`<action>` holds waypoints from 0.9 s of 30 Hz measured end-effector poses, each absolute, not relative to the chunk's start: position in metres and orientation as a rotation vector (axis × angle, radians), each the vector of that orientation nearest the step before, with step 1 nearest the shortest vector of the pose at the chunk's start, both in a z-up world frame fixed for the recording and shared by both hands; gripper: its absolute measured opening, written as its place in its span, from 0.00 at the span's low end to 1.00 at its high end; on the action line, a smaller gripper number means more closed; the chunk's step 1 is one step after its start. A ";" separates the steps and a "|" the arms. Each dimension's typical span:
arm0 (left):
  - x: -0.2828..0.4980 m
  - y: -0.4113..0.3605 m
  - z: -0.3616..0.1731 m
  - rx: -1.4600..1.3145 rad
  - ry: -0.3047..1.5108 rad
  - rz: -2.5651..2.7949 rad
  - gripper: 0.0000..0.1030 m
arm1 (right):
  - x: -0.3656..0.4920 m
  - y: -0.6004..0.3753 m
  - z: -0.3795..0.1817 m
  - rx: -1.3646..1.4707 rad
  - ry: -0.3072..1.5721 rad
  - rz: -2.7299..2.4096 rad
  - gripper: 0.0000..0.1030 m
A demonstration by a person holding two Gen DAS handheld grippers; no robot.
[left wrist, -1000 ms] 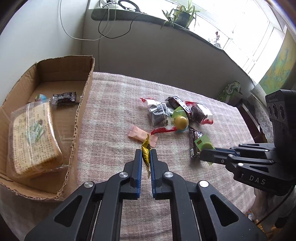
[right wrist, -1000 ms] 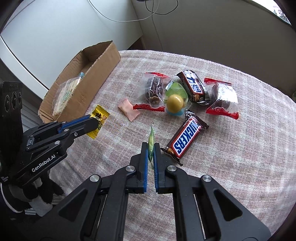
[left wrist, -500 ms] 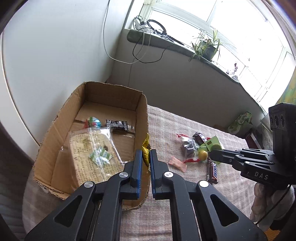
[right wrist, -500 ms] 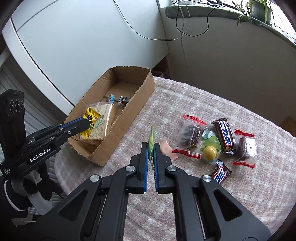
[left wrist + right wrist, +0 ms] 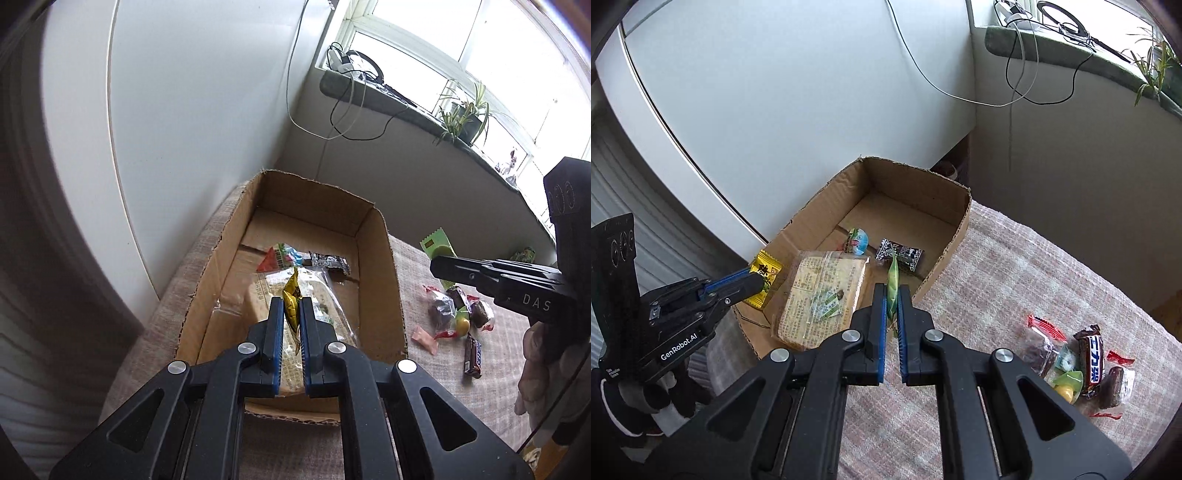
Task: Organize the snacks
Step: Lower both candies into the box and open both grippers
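Observation:
My left gripper (image 5: 291, 306) is shut on a yellow candy (image 5: 291, 301) and holds it above the near part of the cardboard box (image 5: 388, 258). It also shows in the right wrist view (image 5: 759, 282) with the yellow candy (image 5: 764, 271). My right gripper (image 5: 892, 291) is shut on a green candy (image 5: 892, 280), above the box's (image 5: 955, 236) right wall. The green candy (image 5: 436, 245) also shows in the left wrist view. The box holds a clear-wrapped biscuit pack (image 5: 823, 295), a dark wrapper (image 5: 901, 254) and a small colourful packet (image 5: 857, 240).
Loose snacks lie on the checked cloth (image 5: 1015, 280) to the right: a Snickers bar (image 5: 473, 354), a pink candy (image 5: 424, 336), red-edged packets (image 5: 1043, 345), a yellow ball sweet (image 5: 1065, 391). A white wall stands left of the box. A windowsill with cables and a plant (image 5: 465, 118) lies behind.
Both grippers have risen and moved left with their candies, from over the snack pile to over the box.

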State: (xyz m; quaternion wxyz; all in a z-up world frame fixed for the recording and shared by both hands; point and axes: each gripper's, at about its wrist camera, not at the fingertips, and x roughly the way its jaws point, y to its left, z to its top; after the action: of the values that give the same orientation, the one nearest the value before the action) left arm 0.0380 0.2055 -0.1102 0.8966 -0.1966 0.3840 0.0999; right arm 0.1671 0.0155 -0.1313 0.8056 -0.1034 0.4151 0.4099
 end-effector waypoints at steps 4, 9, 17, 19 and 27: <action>0.036 0.214 -0.113 -0.410 0.797 0.231 0.07 | 0.170 0.034 -0.138 -0.245 0.898 0.888 0.05; 0.034 0.218 -0.115 -0.406 0.810 0.246 0.07 | 0.174 0.048 -0.147 -0.267 0.914 0.896 0.05; 0.039 0.213 -0.114 -0.381 0.835 0.241 0.07 | 0.173 0.056 -0.150 -0.271 0.921 0.904 0.05; 0.040 0.211 -0.113 -0.365 0.834 0.243 0.08 | 0.172 0.056 -0.149 -0.267 0.921 0.906 0.05; 0.040 0.210 -0.109 -0.355 0.838 0.253 0.17 | 0.168 0.048 -0.137 -0.250 0.867 0.888 0.61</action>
State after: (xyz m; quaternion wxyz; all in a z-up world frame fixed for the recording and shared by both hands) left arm 0.0397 0.2101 -0.1087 0.8906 -0.1707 0.4035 0.1219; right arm 0.1681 0.0481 -0.1367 0.8064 -0.1167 0.4051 0.4147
